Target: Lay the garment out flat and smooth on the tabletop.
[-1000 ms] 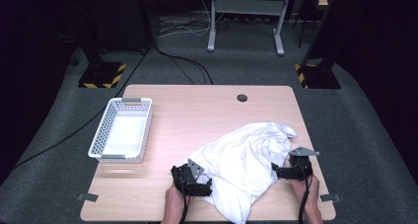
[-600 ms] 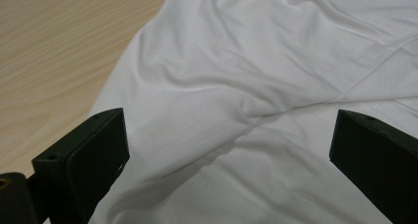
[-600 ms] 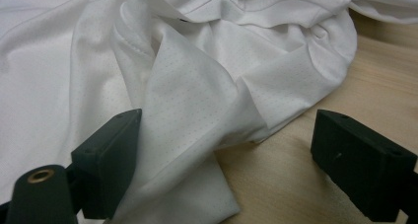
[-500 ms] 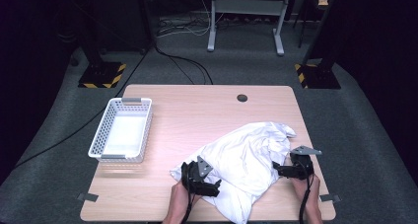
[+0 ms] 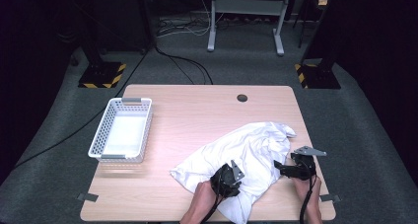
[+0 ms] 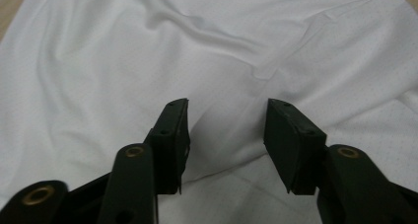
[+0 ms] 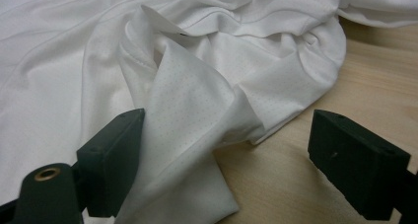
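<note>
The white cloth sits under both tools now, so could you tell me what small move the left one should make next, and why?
Probably finish closing the left tool on the fold of the white cloth between its jaws. They have just been closing but a gap remains, with cloth bulging in it. The right tool stands wide open at the cloth's edge on the table.

White cloth [image 5: 246, 152] crumpled, near-right on table.
</note>
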The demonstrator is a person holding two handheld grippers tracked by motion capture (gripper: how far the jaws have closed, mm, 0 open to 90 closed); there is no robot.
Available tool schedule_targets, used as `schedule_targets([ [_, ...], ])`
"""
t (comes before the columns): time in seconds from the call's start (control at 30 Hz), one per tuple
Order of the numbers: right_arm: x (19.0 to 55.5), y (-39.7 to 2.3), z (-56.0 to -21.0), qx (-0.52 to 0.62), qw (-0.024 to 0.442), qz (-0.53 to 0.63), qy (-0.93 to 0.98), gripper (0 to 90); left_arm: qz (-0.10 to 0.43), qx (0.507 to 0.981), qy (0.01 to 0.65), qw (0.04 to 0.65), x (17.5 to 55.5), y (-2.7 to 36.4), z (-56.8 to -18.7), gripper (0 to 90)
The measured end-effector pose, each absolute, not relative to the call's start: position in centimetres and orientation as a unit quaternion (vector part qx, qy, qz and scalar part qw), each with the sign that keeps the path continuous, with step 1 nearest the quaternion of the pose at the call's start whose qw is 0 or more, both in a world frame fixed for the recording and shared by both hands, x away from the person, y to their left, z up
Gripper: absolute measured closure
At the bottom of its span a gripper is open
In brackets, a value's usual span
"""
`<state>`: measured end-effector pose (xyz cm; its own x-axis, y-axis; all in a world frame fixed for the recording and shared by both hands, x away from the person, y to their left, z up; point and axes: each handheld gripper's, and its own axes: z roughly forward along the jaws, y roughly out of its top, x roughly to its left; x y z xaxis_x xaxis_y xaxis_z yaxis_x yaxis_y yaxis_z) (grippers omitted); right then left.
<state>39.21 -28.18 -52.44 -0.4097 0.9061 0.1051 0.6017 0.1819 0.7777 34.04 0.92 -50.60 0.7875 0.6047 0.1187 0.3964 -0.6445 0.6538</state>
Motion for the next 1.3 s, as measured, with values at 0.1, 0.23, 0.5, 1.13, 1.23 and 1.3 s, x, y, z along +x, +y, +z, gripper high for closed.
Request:
schedule_targets([
  [0.1, 39.1, -28.2, -52.4, 0.506, 0.196, 0.393, 0.742, 14.3, 0.169, 0.889, 0.282, 0.318, 34.3, 1.0, -50.6, 74.1],
  [0.23, 39.0, -28.3, -52.4, 0.506, 0.199, 0.398, 0.739, 14.4, 0.165, 0.886, 0.286, 0.327, 34.8, 1.4, -50.3, 87.3],
  [0.5, 39.0, -28.4, -52.4, 0.511, 0.203, 0.401, 0.733, 14.5, 0.19, 0.85, 0.346, 0.348, 37.1, 5.4, -48.3, 88.6],
  [1.13, 39.3, -28.2, -52.5, 0.516, 0.197, 0.383, 0.741, 14.9, 0.215, 0.813, 0.391, 0.375, 35.3, 10.1, -48.2, 34.4],
  [1.23, 39.4, -28.1, -52.5, 0.514, 0.198, 0.379, 0.743, 14.9, 0.198, 0.838, 0.353, 0.365, 35.0, 7.4, -48.8, 32.9],
  [1.3, 39.3, -28.1, -52.5, 0.513, 0.198, 0.381, 0.743, 14.9, 0.186, 0.857, 0.331, 0.35, 35.2, 5.7, -49.4, 33.6],
])
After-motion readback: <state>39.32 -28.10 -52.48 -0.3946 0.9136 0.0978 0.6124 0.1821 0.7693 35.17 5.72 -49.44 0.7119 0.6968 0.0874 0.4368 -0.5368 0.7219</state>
